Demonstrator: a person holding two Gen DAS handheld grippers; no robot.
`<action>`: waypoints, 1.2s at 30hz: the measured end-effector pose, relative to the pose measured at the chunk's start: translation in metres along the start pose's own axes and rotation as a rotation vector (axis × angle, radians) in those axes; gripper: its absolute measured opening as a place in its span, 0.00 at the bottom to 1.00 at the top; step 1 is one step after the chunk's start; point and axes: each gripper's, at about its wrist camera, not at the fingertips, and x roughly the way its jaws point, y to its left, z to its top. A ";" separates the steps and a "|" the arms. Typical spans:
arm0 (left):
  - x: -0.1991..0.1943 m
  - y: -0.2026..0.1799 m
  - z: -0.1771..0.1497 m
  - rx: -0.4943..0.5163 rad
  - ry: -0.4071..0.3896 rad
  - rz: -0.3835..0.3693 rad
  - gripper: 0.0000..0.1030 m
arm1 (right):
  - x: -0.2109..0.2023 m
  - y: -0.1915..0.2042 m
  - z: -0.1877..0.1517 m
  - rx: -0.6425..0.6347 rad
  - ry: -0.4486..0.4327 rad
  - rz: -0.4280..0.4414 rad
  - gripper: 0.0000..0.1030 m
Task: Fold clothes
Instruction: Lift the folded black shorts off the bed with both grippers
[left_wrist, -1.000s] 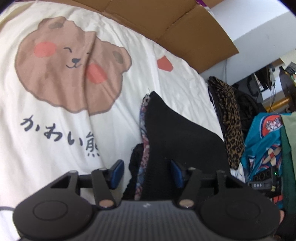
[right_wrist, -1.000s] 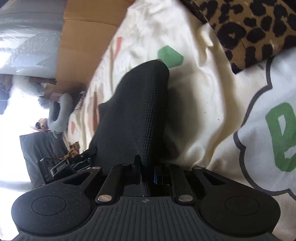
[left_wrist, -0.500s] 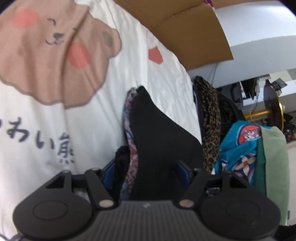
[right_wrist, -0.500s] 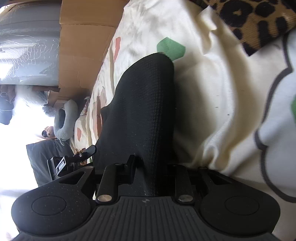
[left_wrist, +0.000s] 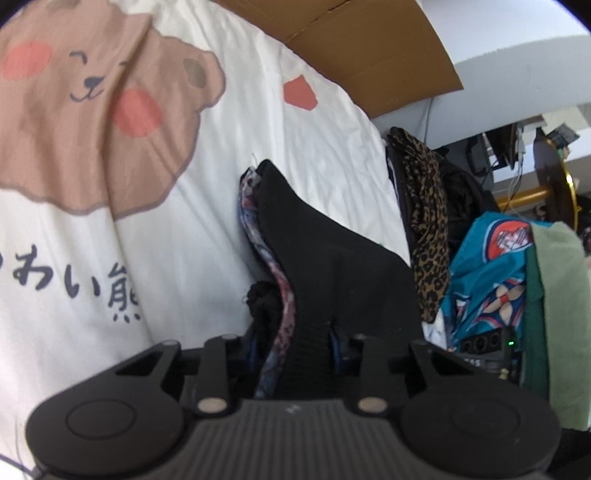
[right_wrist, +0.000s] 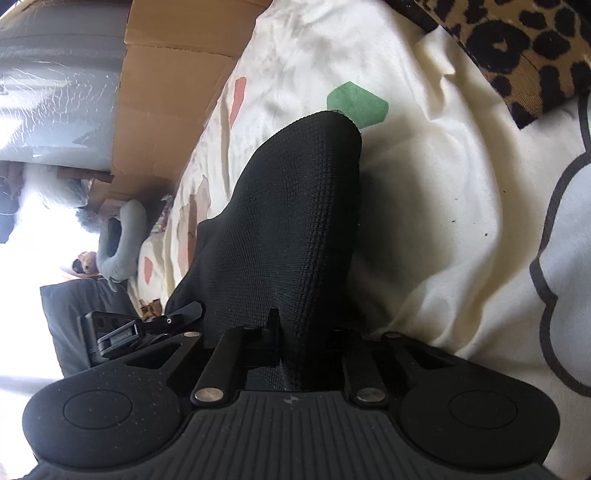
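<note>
Two tools are being closed on one black knit garment (left_wrist: 332, 258): the left tool (left_wrist: 293, 343) and right tool (right_wrist: 306, 343) each pinch it above the bedsheet (left_wrist: 184, 240).

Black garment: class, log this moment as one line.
left gripper: closing on black garment | right gripper: closing on it | bedsheet: beneath

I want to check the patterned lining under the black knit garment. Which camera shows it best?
The left wrist view: the red-and-blue patterned fabric runs along the black knit garment's left edge, down between the closing left gripper. The right wrist view shows only the garment's black outside.
</note>
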 end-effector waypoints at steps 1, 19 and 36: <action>0.000 -0.003 -0.001 0.001 -0.004 0.015 0.34 | 0.000 0.003 0.000 -0.010 -0.001 -0.010 0.10; -0.045 -0.091 -0.033 0.014 -0.145 0.315 0.30 | -0.021 0.082 -0.010 -0.182 0.016 -0.184 0.09; -0.141 -0.235 -0.054 0.019 -0.301 0.434 0.30 | -0.123 0.199 -0.017 -0.346 -0.104 -0.128 0.09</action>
